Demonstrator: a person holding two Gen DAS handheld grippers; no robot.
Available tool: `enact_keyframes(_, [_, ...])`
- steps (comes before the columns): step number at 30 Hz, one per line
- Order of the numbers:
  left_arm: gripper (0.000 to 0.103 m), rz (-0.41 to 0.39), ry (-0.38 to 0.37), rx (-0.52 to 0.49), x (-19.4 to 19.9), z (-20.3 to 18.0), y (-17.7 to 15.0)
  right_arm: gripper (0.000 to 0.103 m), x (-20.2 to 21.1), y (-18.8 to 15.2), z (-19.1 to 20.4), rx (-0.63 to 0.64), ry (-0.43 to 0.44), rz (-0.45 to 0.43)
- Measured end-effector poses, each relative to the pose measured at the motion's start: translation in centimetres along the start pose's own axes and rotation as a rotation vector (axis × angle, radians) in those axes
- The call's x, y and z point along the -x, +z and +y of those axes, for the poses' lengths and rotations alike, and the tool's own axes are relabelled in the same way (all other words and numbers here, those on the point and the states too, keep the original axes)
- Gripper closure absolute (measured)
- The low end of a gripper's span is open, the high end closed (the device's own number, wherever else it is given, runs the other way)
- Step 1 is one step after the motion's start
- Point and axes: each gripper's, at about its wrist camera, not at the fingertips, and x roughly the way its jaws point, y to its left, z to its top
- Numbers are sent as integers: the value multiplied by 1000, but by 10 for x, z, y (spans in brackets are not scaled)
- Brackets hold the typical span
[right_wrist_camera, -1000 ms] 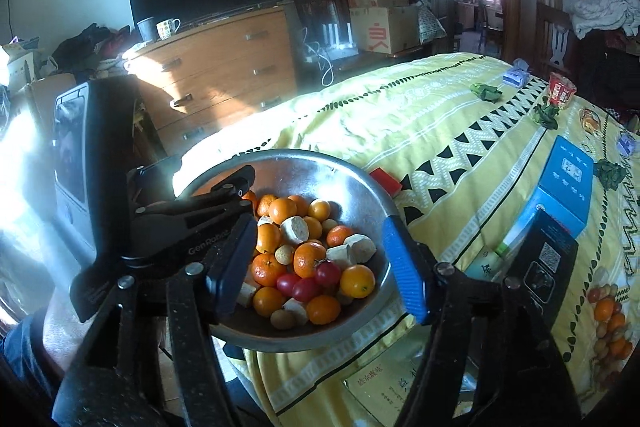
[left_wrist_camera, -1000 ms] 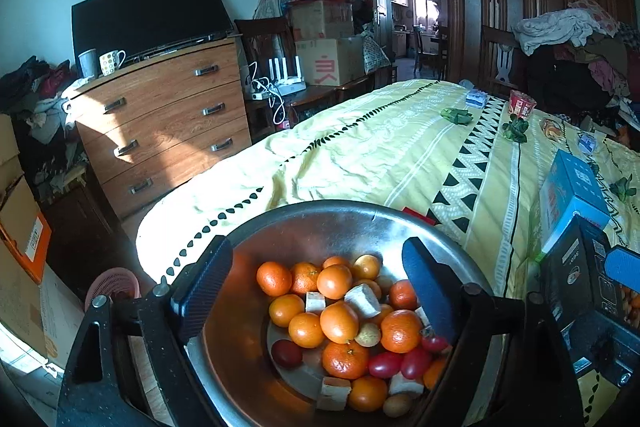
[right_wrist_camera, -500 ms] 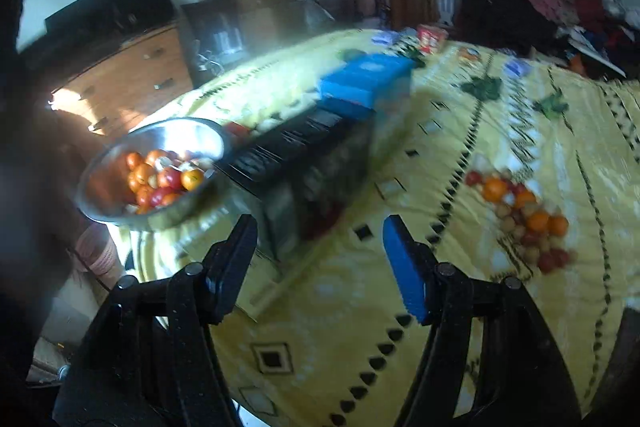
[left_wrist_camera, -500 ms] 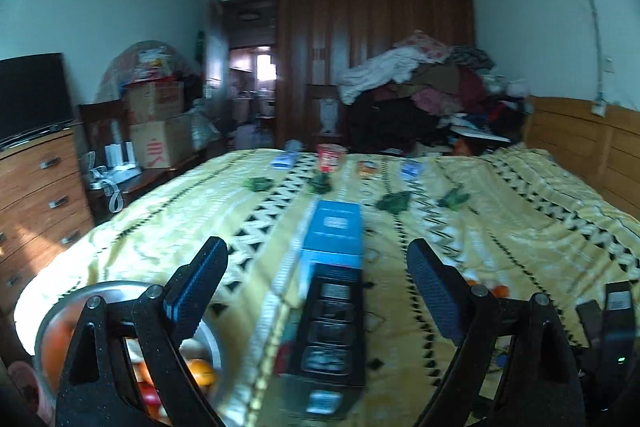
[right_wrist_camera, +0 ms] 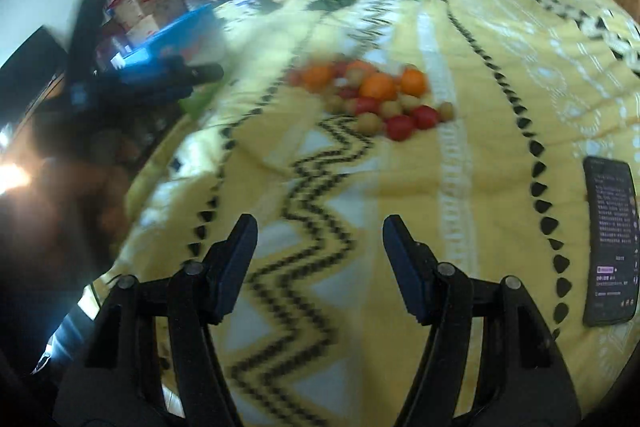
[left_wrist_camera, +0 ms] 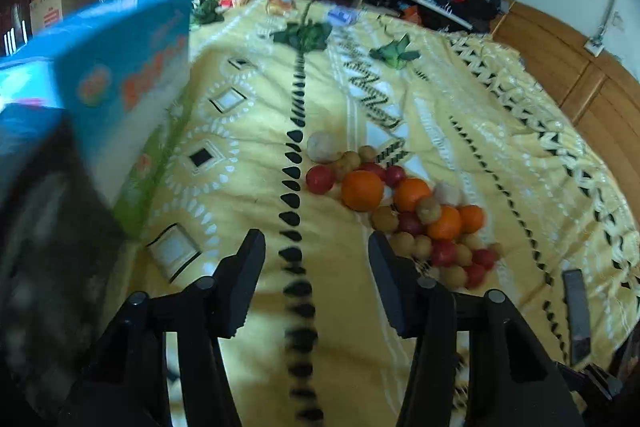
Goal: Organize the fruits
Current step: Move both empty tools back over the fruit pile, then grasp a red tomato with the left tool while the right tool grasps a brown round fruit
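Orange, red and tan fruits (left_wrist_camera: 404, 207) lie heaped on the yellow patterned bed cover (left_wrist_camera: 248, 155), the cluster's long axis slanting from upper left down to lower right in the left wrist view. The left gripper (left_wrist_camera: 316, 247) hangs just short of the pile's near end, jaws closing with nothing between them. The right gripper (right_wrist_camera: 320, 231) sits half open and empty, well back from the fruits (right_wrist_camera: 372, 95), a phone (right_wrist_camera: 610, 239) lying to its right.

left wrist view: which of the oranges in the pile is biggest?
The orange at the pile's left, beside the red fruit. It looks clearly larger than the other three, which lie further right.
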Motion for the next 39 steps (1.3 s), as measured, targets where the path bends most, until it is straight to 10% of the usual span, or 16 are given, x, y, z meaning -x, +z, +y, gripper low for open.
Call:
enact_keyframes(8, [53,73,66,-41,-85,-10,19,37,-12,8,-46,-91,13,-8])
enact_keyframes(19, [62,54,71,-58,-107,-11,32,37,-24,21,-68,-117,12,-23])
enact_keyframes(22, [76,44,60,-95,-106,-18,30,49,-28,30,-71,-108,2,-29])
enact_keyframes(39, [76,-11,-86,-112,-39,-47,3,69,-101,88,-118,-257,-11,5])
